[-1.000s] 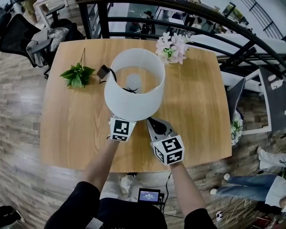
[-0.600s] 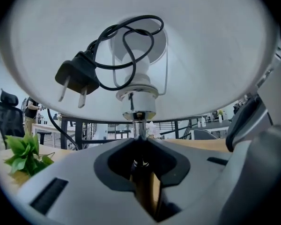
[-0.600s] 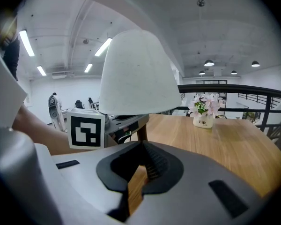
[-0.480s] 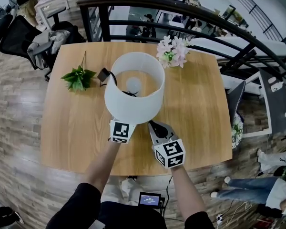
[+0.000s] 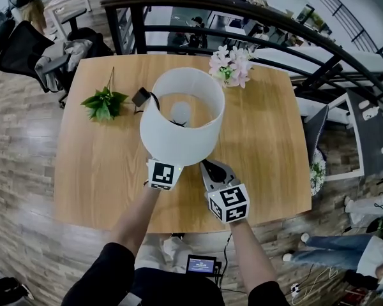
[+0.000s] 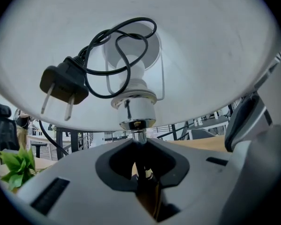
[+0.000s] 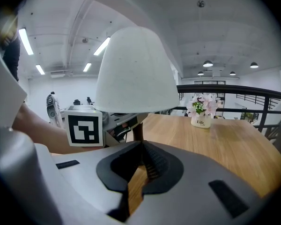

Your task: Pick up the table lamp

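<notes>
At the middle of the table [image 5: 89, 171], the table lamp [image 5: 182, 139] stands upright, and our left gripper [image 6: 139, 149] reaches level across its thin stem [image 6: 139, 136], just under the socket. Its jaws have just been closing and pinch the stem. Our right gripper [image 7: 140, 146] sits just beside, jaws together on nothing (the spare hand). We judge straight up the open way; the flowers [image 5: 230, 65] stand well apart.

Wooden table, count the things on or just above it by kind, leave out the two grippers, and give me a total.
table lamp: 1
pot of pink flowers: 1
green leafy sprig: 1
Total: 3
</notes>
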Available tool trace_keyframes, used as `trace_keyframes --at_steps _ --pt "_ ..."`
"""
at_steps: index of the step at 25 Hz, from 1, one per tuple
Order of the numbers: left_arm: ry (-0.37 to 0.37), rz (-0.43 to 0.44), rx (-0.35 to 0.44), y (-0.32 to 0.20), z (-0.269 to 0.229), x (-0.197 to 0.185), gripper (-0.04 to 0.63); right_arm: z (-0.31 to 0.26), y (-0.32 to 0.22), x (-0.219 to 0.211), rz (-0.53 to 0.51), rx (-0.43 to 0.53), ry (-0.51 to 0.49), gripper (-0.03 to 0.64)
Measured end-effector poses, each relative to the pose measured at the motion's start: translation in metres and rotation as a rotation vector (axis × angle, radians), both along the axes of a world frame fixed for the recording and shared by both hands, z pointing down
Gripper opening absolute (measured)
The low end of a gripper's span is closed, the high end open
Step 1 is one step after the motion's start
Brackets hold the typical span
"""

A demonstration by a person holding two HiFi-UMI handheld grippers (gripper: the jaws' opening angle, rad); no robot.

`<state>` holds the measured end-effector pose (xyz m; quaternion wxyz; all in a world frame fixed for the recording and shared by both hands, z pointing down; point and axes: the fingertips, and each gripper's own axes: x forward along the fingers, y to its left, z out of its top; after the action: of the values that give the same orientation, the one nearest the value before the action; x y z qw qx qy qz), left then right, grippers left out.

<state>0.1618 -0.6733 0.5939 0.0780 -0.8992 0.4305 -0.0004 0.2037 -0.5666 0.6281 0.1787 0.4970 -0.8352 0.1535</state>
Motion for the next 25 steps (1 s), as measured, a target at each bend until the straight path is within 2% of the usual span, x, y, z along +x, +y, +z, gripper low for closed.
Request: trace_keyframes --at_steps 10,18,25 --pt "0.017 0.052 0.001 0.023 -0.030 -0.002 0.063 -0.027 0.006 0.010 0.034 0.040 0.003 0.029" --pt "0.044 0.066 -0.014 0.053 -0.079 -0.021 0.063 -0.108 0.006 0.046 0.096 0.156 -0.006 0.029" --pt "0.030 0.090 -0.025 0.093 -0.109 -0.025 0.061 -0.176 0.010 0.029 0.047 0.257 -0.012 0.029"
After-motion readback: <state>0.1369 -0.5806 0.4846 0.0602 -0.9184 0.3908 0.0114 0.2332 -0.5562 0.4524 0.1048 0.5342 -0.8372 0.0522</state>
